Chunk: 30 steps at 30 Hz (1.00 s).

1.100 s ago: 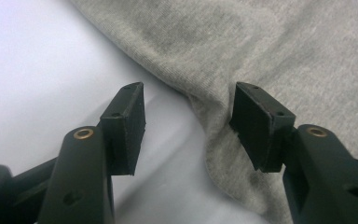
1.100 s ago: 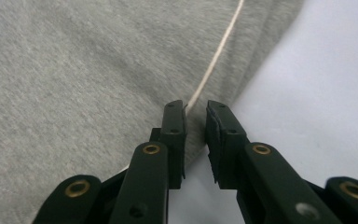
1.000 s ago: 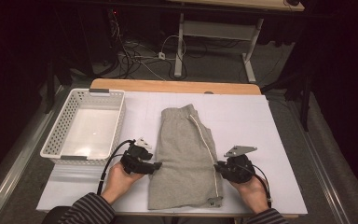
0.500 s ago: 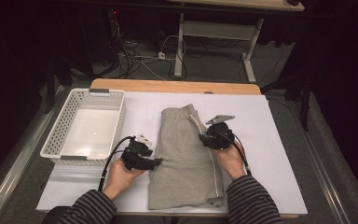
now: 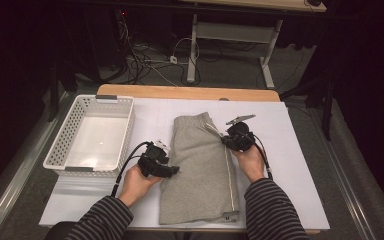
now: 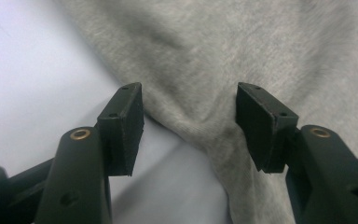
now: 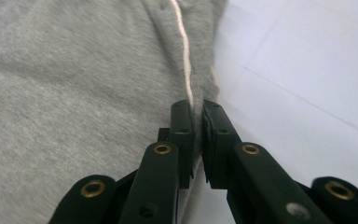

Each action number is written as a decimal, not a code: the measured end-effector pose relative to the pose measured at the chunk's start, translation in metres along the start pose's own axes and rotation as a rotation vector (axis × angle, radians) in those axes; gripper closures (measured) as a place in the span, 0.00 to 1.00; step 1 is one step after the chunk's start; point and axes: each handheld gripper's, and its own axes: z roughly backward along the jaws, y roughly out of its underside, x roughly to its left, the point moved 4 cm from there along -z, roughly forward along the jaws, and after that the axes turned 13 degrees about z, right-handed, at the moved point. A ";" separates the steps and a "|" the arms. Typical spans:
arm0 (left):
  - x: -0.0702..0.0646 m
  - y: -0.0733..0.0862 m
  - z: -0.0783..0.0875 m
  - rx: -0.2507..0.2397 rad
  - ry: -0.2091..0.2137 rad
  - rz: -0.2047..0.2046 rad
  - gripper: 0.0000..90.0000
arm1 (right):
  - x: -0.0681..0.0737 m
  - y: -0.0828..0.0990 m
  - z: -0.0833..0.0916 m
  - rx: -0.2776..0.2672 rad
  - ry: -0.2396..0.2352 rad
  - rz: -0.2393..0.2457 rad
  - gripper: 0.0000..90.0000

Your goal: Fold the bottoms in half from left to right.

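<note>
Right gripper point(image 7: 197, 116) moved up, just closed on grey shorts point(image 7: 74, 88) edge.

a lab: paper-covered bench point(image 5: 300, 150), loose floor cables point(image 5: 150, 55).

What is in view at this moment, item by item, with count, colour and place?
folded grey fleece garment with a pale side stripe: one, grey, centre of the table cover.
white perforated plastic basket: one, white, left of the garment.
white table cover: one, white, over the wooden table.
wooden table: one, light brown, far edge showing.
tangled cables: several, dark and white, floor beyond the table.
left gripper: one, black, jaws apart astride the garment's left edge.
right gripper: one, black, jaws just closed on the garment's striped right edge.
striped sleeves: two, dark striped, bottom edge.
</note>
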 end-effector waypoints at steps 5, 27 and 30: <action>0.002 -0.010 -0.005 0.001 -0.008 0.015 0.46 | 0.001 0.005 -0.004 0.015 -0.004 -0.007 0.83; 0.018 -0.065 -0.031 0.012 -0.061 0.087 0.47 | -0.006 0.018 -0.017 0.044 -0.115 -0.073 0.75; 0.020 -0.069 -0.032 0.010 -0.054 0.101 0.54 | -0.005 0.017 -0.018 0.046 -0.121 -0.063 0.81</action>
